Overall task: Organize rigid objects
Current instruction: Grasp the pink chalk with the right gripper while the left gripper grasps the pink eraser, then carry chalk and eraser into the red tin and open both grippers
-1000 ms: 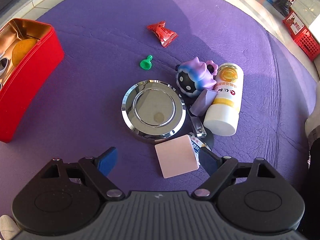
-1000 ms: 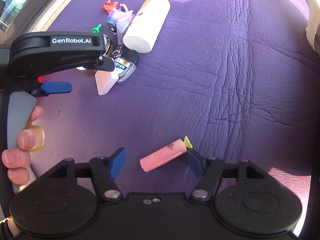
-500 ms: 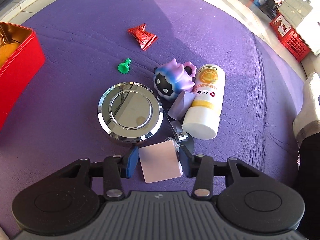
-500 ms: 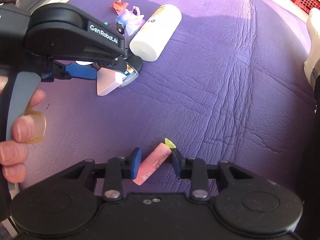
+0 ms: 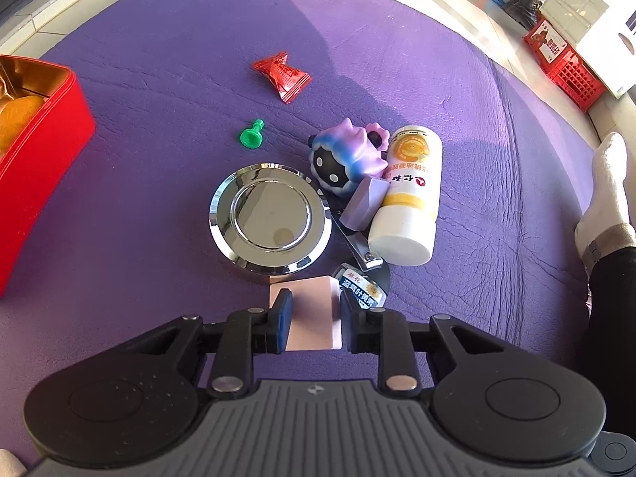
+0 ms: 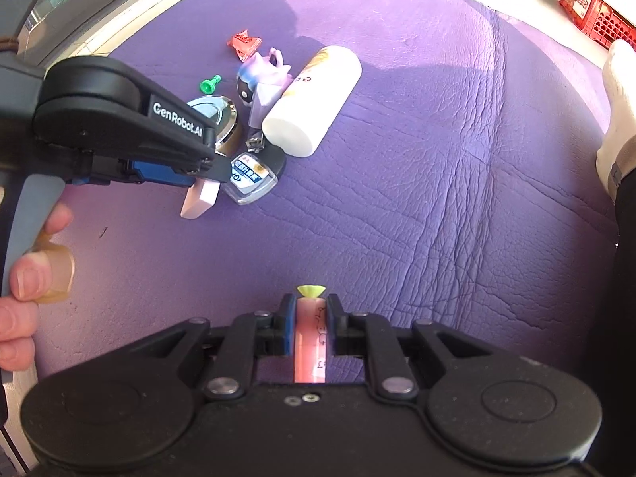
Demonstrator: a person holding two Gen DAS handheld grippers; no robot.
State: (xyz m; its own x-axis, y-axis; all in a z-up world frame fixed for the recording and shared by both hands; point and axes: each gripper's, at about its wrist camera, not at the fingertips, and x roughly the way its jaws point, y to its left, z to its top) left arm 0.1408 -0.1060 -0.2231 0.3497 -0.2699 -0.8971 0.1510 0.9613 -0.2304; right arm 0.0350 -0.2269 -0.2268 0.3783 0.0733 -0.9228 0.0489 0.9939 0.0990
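My left gripper [image 5: 314, 314] is shut on a flat pink block [image 5: 312, 318], which also shows in the right wrist view [image 6: 200, 198] lifted off the purple mat [image 6: 437, 198]. My right gripper [image 6: 311, 322] is shut on a pink tube [image 6: 310, 353] with a yellow-green cap [image 6: 310, 290]. A chrome round tin [image 5: 270, 220], a purple toy figure [image 5: 346, 159], a white and yellow bottle [image 5: 409, 194], a lilac block [image 5: 365, 202], a nail clipper [image 5: 359, 250] and a small labelled jar [image 5: 359, 288] lie clustered just ahead.
A red tin box [image 5: 35, 159] with a gold inside stands at the left. A green pawn-shaped piece [image 5: 251, 135] and a red candy wrapper [image 5: 282, 73] lie farther back. A white-gloved hand [image 5: 608, 194] is at the right edge. Red crates [image 5: 564, 67] stand on the floor beyond.
Both grippers went from open to shut: the left closed on the pink block, the right on the pink tube, which turned to lie along the fingers.
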